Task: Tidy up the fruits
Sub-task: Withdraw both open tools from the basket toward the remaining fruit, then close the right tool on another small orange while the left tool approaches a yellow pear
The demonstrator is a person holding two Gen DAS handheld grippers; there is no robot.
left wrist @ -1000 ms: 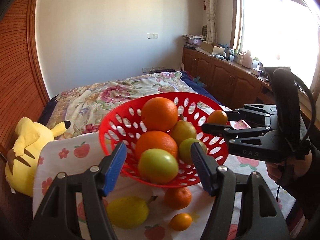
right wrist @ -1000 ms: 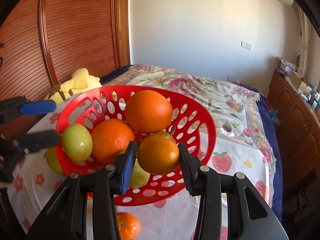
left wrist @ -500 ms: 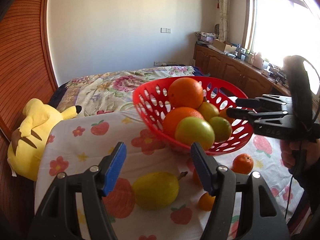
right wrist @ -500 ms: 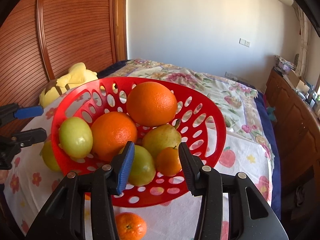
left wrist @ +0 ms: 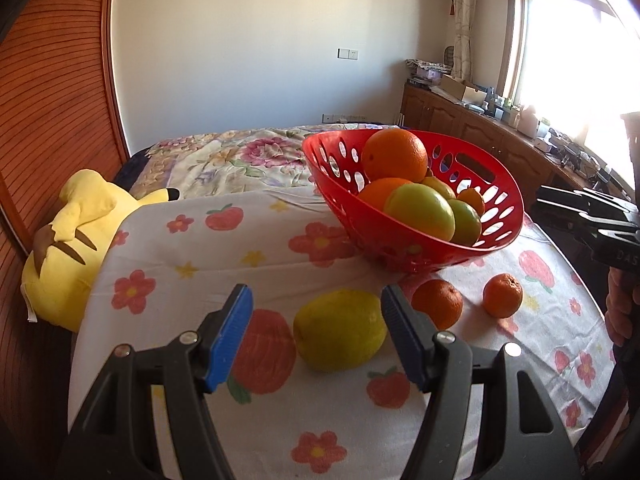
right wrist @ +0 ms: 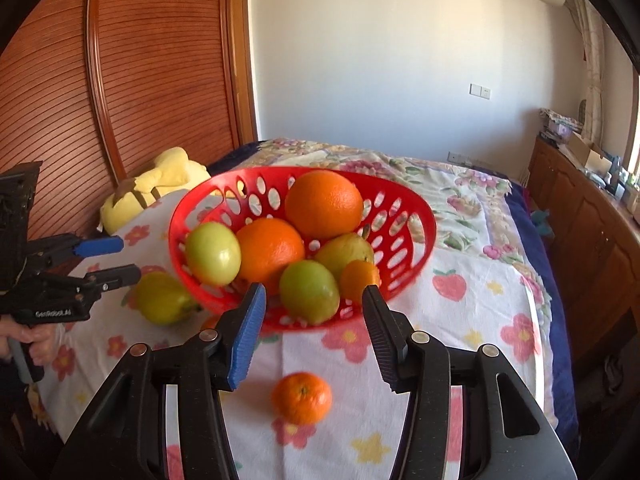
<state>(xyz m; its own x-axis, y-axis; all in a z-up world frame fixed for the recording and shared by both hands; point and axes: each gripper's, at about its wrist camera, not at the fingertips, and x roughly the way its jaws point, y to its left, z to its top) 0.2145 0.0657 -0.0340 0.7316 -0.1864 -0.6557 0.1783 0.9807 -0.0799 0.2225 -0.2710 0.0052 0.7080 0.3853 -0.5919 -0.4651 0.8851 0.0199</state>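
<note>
A red perforated basket [left wrist: 332, 184] [right wrist: 416, 216] stands on the flowered cloth and holds two big oranges, green apples, a pear and a small tangerine [right wrist: 359, 276]. My left gripper [left wrist: 316, 340] is open and empty, its fingers on either side of a yellow pear [left wrist: 338, 335] lying on the cloth. Two tangerines [left wrist: 438, 307] [left wrist: 502, 295] lie right of the pear. My right gripper [right wrist: 314, 336] is open and empty, just in front of the basket and above a loose tangerine [right wrist: 302, 397]. The yellow pear also shows in the right wrist view [right wrist: 162, 298].
A yellow plush toy [left wrist: 68, 236] lies at the cloth's left edge, by a wooden slatted wall [left wrist: 48, 100]. A flowered bedspread [left wrist: 240, 156] lies behind the basket. Wooden cabinets [left wrist: 480, 140] run along the right under a bright window.
My right gripper released the small tangerine into the basket and pulled back, open. My left gripper dropped from basket height down to the yellow pear on the cloth.
</note>
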